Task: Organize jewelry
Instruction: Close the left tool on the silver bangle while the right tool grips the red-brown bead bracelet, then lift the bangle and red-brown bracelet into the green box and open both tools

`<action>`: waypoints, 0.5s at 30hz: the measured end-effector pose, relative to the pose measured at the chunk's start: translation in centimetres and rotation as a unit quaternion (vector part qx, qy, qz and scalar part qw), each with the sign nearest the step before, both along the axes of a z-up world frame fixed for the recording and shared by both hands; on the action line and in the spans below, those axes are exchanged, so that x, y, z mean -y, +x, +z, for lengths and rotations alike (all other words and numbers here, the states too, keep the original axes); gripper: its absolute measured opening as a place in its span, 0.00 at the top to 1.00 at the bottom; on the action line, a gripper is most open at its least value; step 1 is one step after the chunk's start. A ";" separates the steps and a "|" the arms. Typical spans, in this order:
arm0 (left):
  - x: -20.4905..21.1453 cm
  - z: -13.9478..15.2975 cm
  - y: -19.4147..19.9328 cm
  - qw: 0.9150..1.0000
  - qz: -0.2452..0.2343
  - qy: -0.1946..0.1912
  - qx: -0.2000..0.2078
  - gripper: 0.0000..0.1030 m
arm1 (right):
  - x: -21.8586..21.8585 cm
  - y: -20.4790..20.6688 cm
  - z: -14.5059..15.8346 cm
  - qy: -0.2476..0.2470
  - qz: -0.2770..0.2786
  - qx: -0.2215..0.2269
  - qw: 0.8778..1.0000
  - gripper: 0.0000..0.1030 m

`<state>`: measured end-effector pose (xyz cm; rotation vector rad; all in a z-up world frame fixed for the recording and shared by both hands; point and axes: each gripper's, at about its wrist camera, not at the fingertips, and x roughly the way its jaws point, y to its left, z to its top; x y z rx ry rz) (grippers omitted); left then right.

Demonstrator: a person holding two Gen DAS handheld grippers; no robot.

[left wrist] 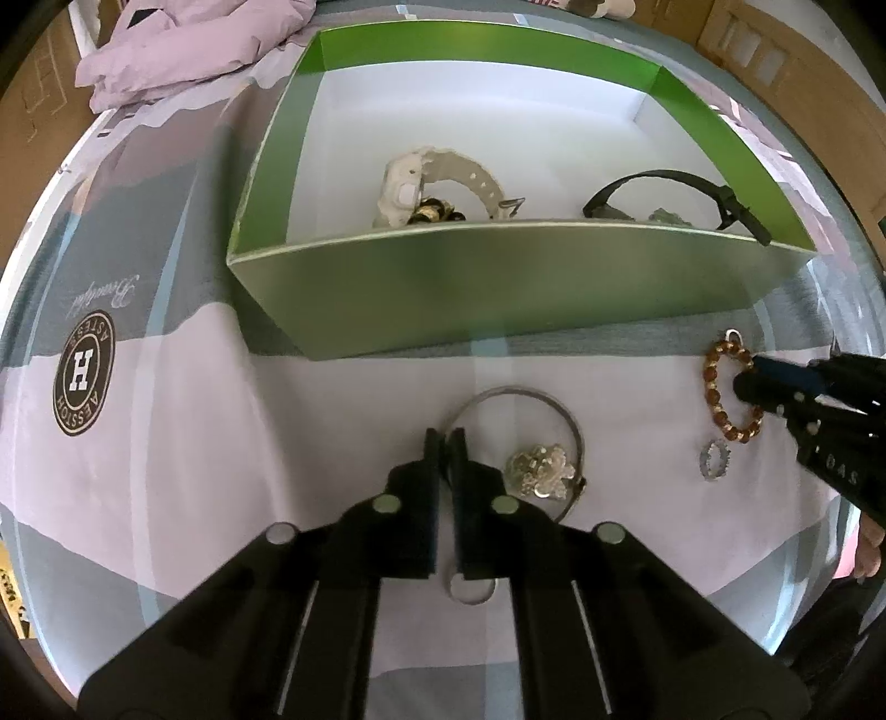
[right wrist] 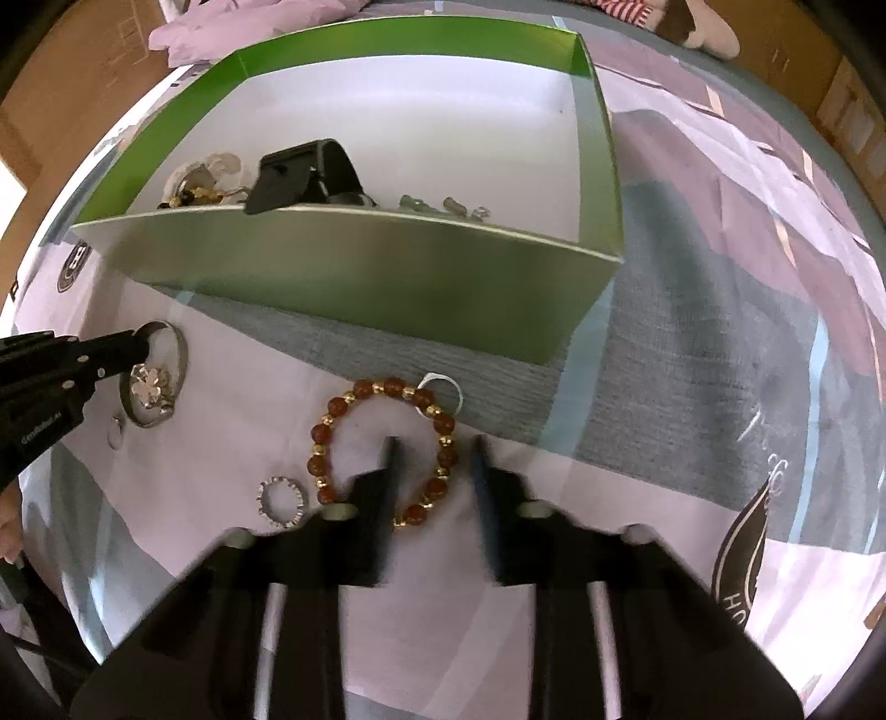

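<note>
A silver bangle (left wrist: 573, 426) with a flower ornament (left wrist: 540, 471) lies on the bedsheet in front of a green box (left wrist: 498, 277). My left gripper (left wrist: 444, 440) is shut on the bangle's left rim; the right wrist view shows its tip (right wrist: 141, 346) at that rim. A brown and gold bead bracelet (right wrist: 332, 410) lies to the right. My right gripper (right wrist: 436, 451) is open, one finger inside the bead loop and one outside. The box holds a white watch (left wrist: 437, 177), a black watch (left wrist: 681, 183) and smaller pieces.
A small toothed silver ring (right wrist: 281, 503) lies left of the bracelet, and another small ring (left wrist: 470, 590) under my left gripper. A pink quilt (left wrist: 194, 50) is bunched behind the box. Part of a hand (left wrist: 869, 548) shows at the right edge.
</note>
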<state>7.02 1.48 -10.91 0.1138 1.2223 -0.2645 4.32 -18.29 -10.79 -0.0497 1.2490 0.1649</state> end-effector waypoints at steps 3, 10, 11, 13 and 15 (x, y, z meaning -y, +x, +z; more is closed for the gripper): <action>-0.2 0.2 0.1 1.000 0.000 -0.009 -0.002 0.97 | -0.5 -0.2 0.1 0.003 0.003 0.000 1.000 0.93; -1.1 1.9 -0.1 0.998 -0.001 -0.062 0.005 0.97 | 0.3 -0.8 1.9 0.064 0.004 0.016 0.998 0.93; -1.2 2.0 -0.1 0.998 -0.002 -0.066 0.005 0.97 | 0.4 -0.9 2.3 0.075 0.006 0.019 0.997 0.93; -1.1 1.9 -0.3 0.998 -0.003 -0.063 0.005 0.97 | 0.6 -0.9 2.6 0.089 0.007 0.021 0.996 0.93; -1.1 1.5 -0.2 0.998 -0.002 -0.059 0.000 0.97 | 0.6 -0.8 2.3 0.093 0.006 0.014 0.996 0.93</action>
